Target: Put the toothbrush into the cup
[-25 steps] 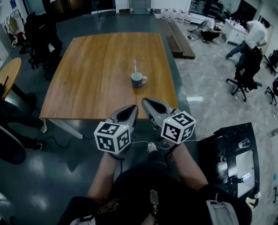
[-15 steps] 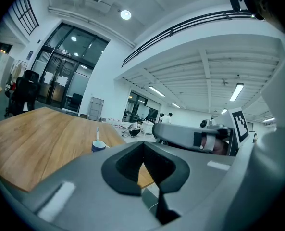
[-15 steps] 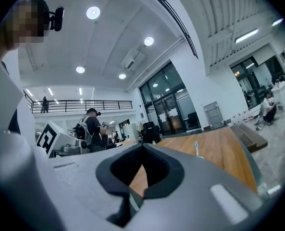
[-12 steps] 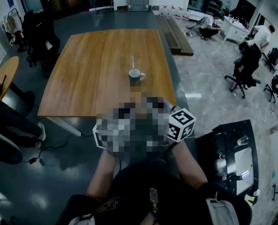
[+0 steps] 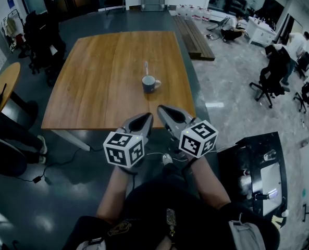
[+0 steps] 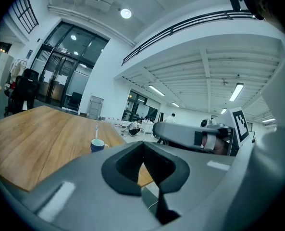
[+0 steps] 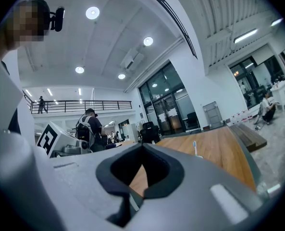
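Just above centre of the head view, the toothbrush (image 5: pixel 146 69) stands in the cup (image 5: pixel 150 84), probably light and stiff, best pinched mid-handle, while lower down the left gripper (image 5: pixel 142 122) and right gripper (image 5: pixel 167 113) sit closed, empty.

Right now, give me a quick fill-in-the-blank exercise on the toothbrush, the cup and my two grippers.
1. The toothbrush stands inside the blue cup with its brush head pointing ____.
2. The cup rests on a ____ table.
3. The left gripper and the right gripper are held short of the table's near edge, each empty with its jaws ____.

Missing words: up; wooden; shut.
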